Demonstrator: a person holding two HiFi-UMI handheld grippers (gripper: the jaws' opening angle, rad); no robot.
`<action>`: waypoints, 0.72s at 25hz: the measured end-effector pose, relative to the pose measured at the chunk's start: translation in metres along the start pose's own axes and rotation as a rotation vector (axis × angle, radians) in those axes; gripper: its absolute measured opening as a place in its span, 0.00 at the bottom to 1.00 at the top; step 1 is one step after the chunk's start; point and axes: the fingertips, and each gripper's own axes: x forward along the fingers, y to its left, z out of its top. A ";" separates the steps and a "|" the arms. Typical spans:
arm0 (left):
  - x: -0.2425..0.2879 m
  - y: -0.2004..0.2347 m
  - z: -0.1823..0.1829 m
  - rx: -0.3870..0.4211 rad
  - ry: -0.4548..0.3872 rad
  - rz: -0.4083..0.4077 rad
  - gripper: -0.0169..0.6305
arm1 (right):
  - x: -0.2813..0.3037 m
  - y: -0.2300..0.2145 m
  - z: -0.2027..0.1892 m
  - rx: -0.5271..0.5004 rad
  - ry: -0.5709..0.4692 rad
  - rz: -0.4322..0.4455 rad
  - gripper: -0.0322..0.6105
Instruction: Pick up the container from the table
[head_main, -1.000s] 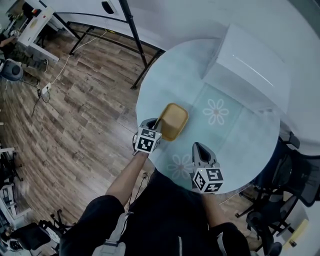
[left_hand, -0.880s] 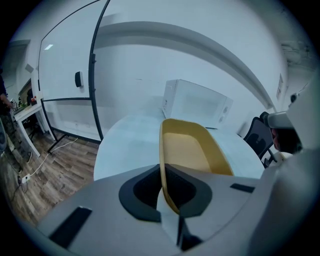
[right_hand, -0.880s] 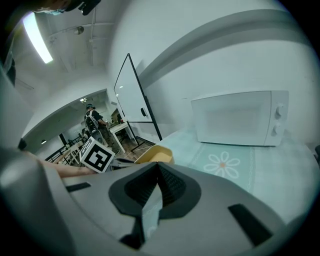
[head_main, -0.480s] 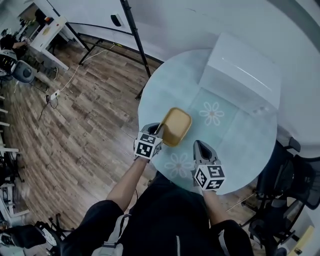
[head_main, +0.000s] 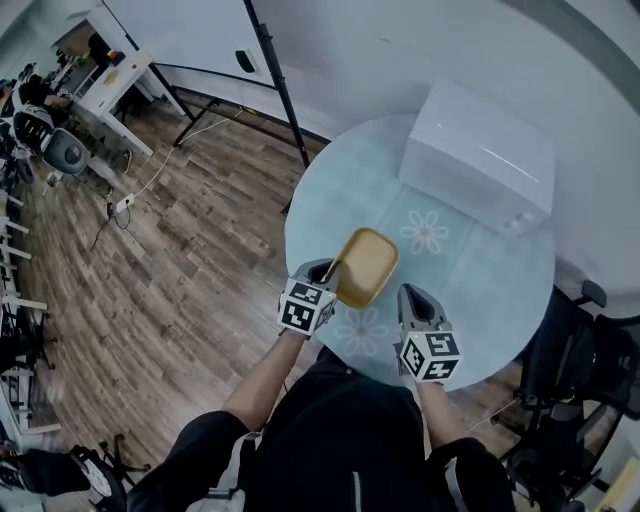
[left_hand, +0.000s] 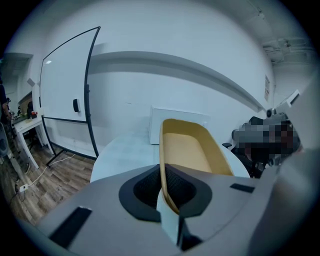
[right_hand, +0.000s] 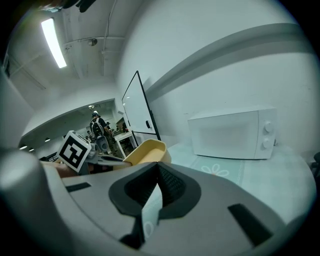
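The container (head_main: 367, 265) is a shallow yellow oval tub, empty inside. My left gripper (head_main: 330, 272) is shut on its near rim and holds it tilted above the round glass table (head_main: 480, 270). In the left gripper view the rim (left_hand: 162, 150) runs straight in between the pads, with the tub (left_hand: 187, 150) stretching away beyond them. My right gripper (head_main: 413, 298) hovers just to the right of the tub, apart from it, with its jaws together and nothing between them. From the right gripper view (right_hand: 157, 170) the tub (right_hand: 145, 150) hangs at the left.
A white microwave (head_main: 480, 160) stands on the far side of the table, also visible as the microwave (right_hand: 232, 132). Flower prints mark the tabletop. A whiteboard stand (head_main: 280, 90) is on the wooden floor at the left. Office chairs (head_main: 580, 360) crowd the right edge.
The left gripper has risen with the yellow tub still clamped, lifting it higher over the table. The right gripper has moved up alongside it.
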 end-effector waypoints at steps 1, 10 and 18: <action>-0.002 -0.003 0.002 0.002 -0.006 -0.001 0.06 | -0.002 0.000 0.001 -0.004 -0.002 -0.001 0.09; -0.010 -0.011 0.010 0.002 -0.039 -0.006 0.06 | -0.012 0.000 0.003 -0.035 -0.001 -0.005 0.09; -0.010 -0.007 0.009 0.010 -0.041 -0.008 0.06 | -0.012 0.003 0.004 -0.044 0.001 -0.005 0.09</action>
